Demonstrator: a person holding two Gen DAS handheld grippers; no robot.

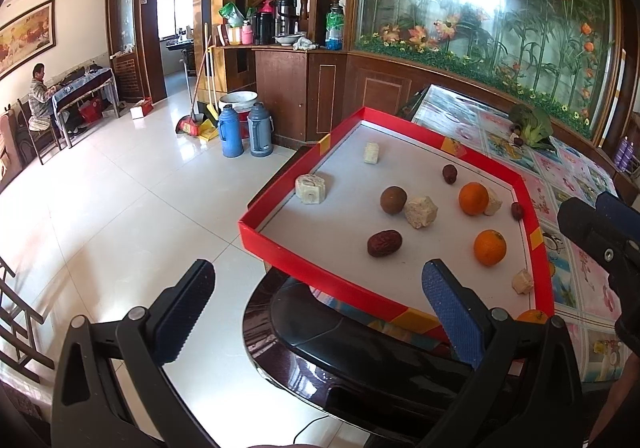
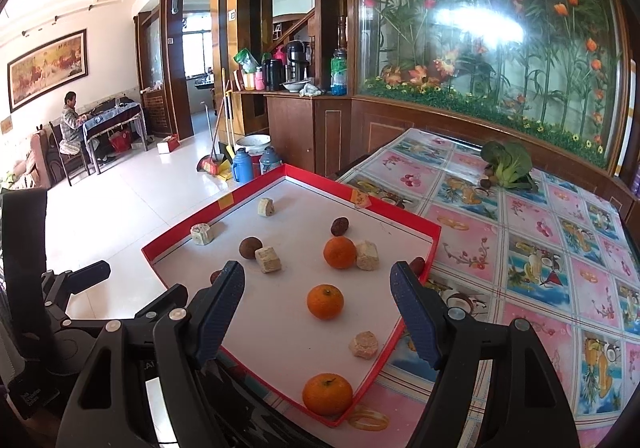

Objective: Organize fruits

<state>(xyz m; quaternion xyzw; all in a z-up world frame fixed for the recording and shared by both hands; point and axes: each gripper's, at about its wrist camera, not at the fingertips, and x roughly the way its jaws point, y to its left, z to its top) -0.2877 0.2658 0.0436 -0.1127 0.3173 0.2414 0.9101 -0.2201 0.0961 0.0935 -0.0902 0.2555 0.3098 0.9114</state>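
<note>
A red-rimmed tray point(image 1: 532, 224) with a white floor holds the fruit. Three oranges lie in it: one mid-tray point(image 2: 339, 252), one nearer point(image 2: 325, 301), one in the near corner point(image 2: 327, 394). There are also dark red dates point(image 1: 384, 243), a round brown fruit point(image 1: 393, 200) and several pale crumbly blocks point(image 1: 420, 211). My left gripper point(image 1: 318, 266) is open and empty, short of the tray's near left rim. My right gripper point(image 2: 318, 267) is open and empty, above the tray's near side, with the nearer orange showing between its fingers but beyond them.
The tray rests on a table with a flowered oilcloth point(image 2: 520, 248) and overhangs a dark glossy surface point(image 1: 320, 348). A leafy green vegetable point(image 2: 508, 164) lies at the table's back. Two thermos flasks point(image 1: 246, 130) stand on the tiled floor. A person point(image 1: 38, 96) sits far left.
</note>
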